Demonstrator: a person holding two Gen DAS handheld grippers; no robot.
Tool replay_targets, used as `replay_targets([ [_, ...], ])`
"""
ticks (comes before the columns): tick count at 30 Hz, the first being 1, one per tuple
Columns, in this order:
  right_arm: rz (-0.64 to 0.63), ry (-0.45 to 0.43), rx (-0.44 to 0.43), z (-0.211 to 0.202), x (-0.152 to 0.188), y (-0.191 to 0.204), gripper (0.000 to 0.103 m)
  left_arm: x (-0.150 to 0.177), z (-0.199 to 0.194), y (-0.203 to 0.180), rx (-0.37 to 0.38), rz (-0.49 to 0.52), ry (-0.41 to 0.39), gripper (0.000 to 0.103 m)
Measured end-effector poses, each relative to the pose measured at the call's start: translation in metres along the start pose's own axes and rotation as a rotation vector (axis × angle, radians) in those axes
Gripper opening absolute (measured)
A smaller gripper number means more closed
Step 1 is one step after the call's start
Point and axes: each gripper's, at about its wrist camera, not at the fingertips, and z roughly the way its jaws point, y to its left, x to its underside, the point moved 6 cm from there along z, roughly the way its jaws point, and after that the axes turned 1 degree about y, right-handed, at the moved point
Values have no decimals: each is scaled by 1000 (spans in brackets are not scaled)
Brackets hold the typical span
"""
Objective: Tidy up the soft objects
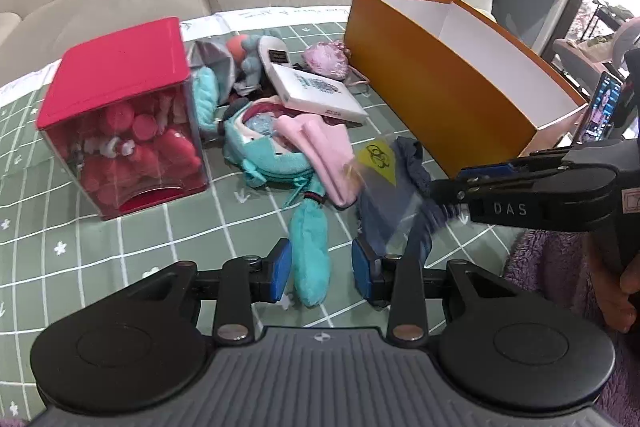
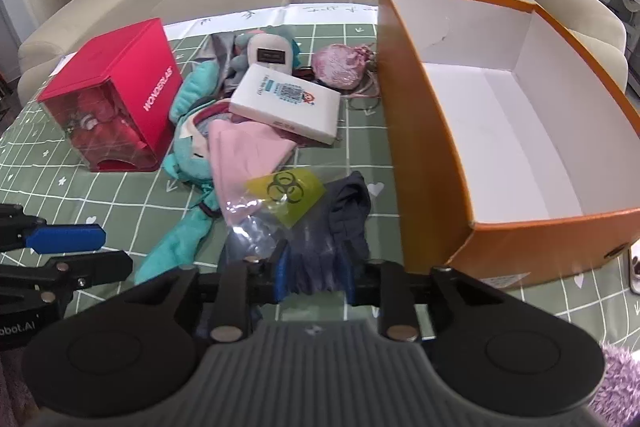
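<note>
Near the desk's front edge, beside the orange box (image 2: 532,247), the dark blue cloth (image 2: 344,223) lies crumpled, partly under a clear bag with a yellow biohazard label (image 2: 286,193). Light, limp, no slip risk; pinch a bunched fold. Right gripper (image 2: 314,273) jaws part-open around its folds, grip unclear. Left gripper (image 1: 320,269) jaws part-open, straddling the teal plush (image 1: 310,247) tail, not pressing.
</note>
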Motion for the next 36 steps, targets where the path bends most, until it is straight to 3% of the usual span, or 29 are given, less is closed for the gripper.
replay_targets([
  [3, 17, 5, -1, -6, 4, -2, 59, -8, 6, -6, 28, 34, -8, 46],
  [5, 2, 9, 23, -6, 6, 0, 63, -16, 10, -10, 69, 29, -18, 51],
  [9, 16, 67, 78, 4, 10, -7, 64, -33, 26, -24, 86, 142, -38, 64],
  [15, 109, 120, 65, 22, 12, -25, 55, -55, 67, -38, 97, 327, 4, 63],
  [19, 89, 137, 51, 31, 13, -20, 55, -61, 85, -47, 132, 437, 45, 63],
  [23, 69, 169, 53, 38, 16, -18, 55, -58, 101, -49, 94, 486, 81, 41],
  [25, 67, 172, 54, 40, 16, -18, 55, -59, 102, -49, 98, 469, 81, 19],
  [28, 47, 161, 65, 41, 14, -17, 43, -57, 101, -49, 83, 446, 70, 2],
  [30, 38, 153, 71, 41, 13, -17, 20, -56, 97, -48, 72, 437, 54, 1],
  [31, 40, 152, 68, 40, 13, -17, 15, -55, 94, -48, 66, 426, 44, 1],
  [36, 56, 129, 63, 36, 12, -16, 5, -57, 70, -44, 27, 358, -11, 0],
])
